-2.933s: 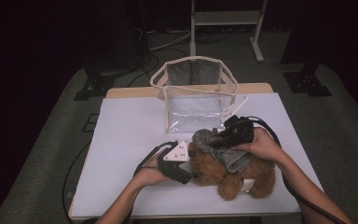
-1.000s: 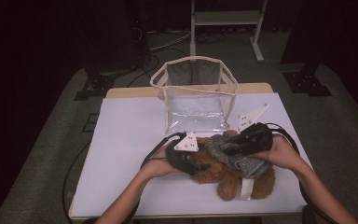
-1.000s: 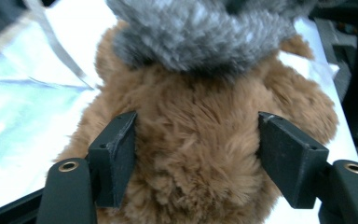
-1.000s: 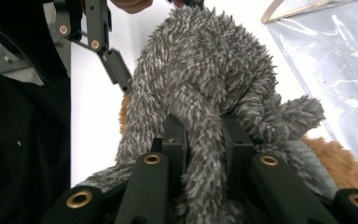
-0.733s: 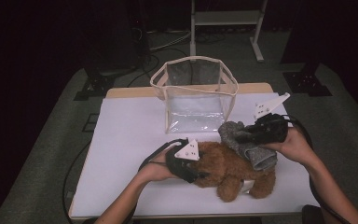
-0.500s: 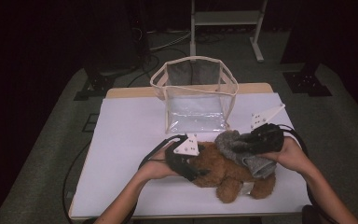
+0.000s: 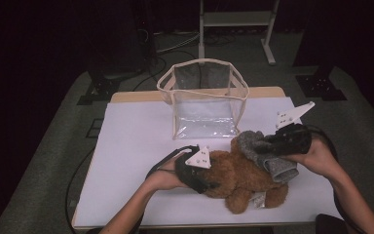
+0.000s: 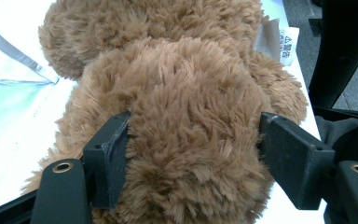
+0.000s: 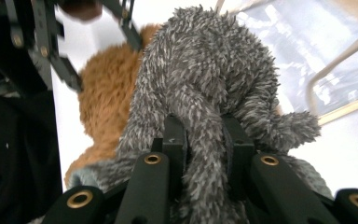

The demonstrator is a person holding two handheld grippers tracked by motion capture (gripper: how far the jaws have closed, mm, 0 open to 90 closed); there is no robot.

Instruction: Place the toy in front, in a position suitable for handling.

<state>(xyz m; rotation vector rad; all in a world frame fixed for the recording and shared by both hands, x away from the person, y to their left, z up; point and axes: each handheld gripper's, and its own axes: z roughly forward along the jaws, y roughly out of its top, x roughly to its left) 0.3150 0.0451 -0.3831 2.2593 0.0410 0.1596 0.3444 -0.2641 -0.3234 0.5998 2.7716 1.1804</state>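
Grey fuzzy garment (image 7: 268, 155), pinched in right gripper (image 7: 278, 146), has pulled sideways off brown teddy (image 7: 238, 178); left gripper (image 7: 202, 181) just re-tightened, clamping teddy

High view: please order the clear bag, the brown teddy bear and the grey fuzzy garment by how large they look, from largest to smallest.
1. clear bag
2. brown teddy bear, which looks nearly as large as the bag and lies closer to the camera, so these two are unsure
3. grey fuzzy garment, plainly the smallest

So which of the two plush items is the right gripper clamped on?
The grey plush, pinched by the right gripper; the brown teddy bear sits in the left gripper.
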